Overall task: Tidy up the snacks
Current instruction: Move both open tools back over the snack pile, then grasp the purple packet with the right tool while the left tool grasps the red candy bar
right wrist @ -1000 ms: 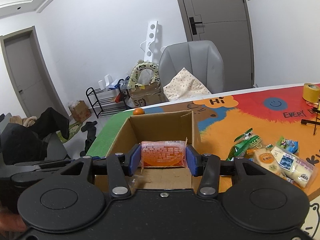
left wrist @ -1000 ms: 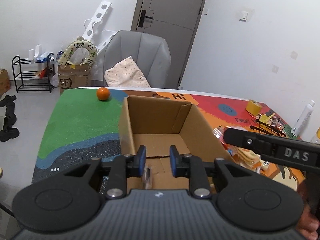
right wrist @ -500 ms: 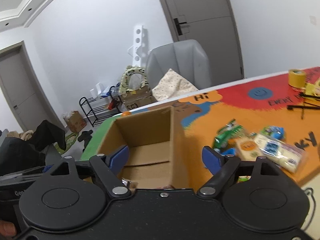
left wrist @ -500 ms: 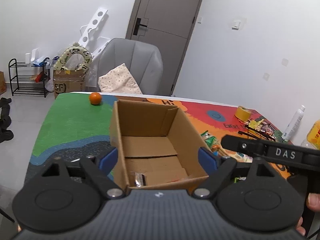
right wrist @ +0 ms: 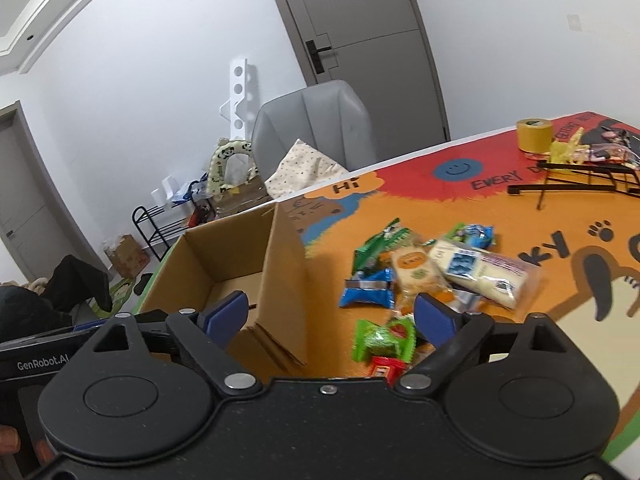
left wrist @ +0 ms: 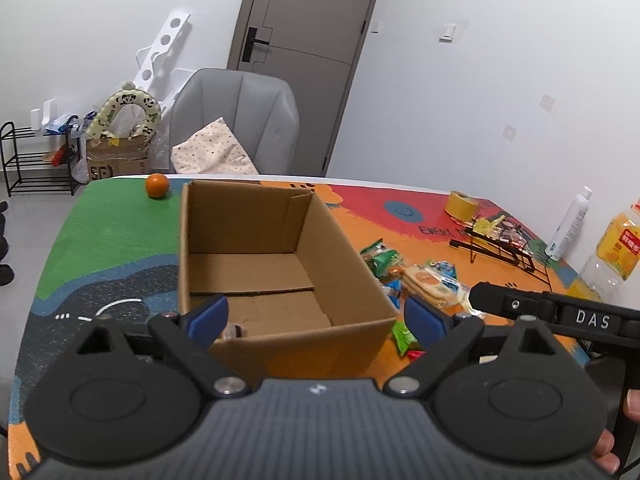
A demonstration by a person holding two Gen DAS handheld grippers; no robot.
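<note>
An open cardboard box [left wrist: 248, 216] stands on the colourful table mat; it also shows in the right wrist view [right wrist: 240, 256]. A small silvery packet [left wrist: 232, 331] lies at its near left inside corner. My left gripper [left wrist: 316, 316] is open and empty, above the box's near edge. My right gripper [right wrist: 330, 314] is open and empty, above the box's right wall and the snack pile. The pile [right wrist: 432, 276] holds green, blue, white and clear packets right of the box; it shows in the left wrist view [left wrist: 416, 276] too.
An orange [left wrist: 157, 186] sits at the far left of the mat. A tape roll [right wrist: 534, 134], a black wire rack [right wrist: 576, 184], a white bottle [left wrist: 570, 224] and a juice bottle [left wrist: 612, 248] stand at the right. A grey chair [left wrist: 236, 120] is behind the table.
My right gripper opened and let go of the orange packet over the box, then swung right toward the snack pile. My left gripper opened, dropped its small packet in the box and pulled back.
</note>
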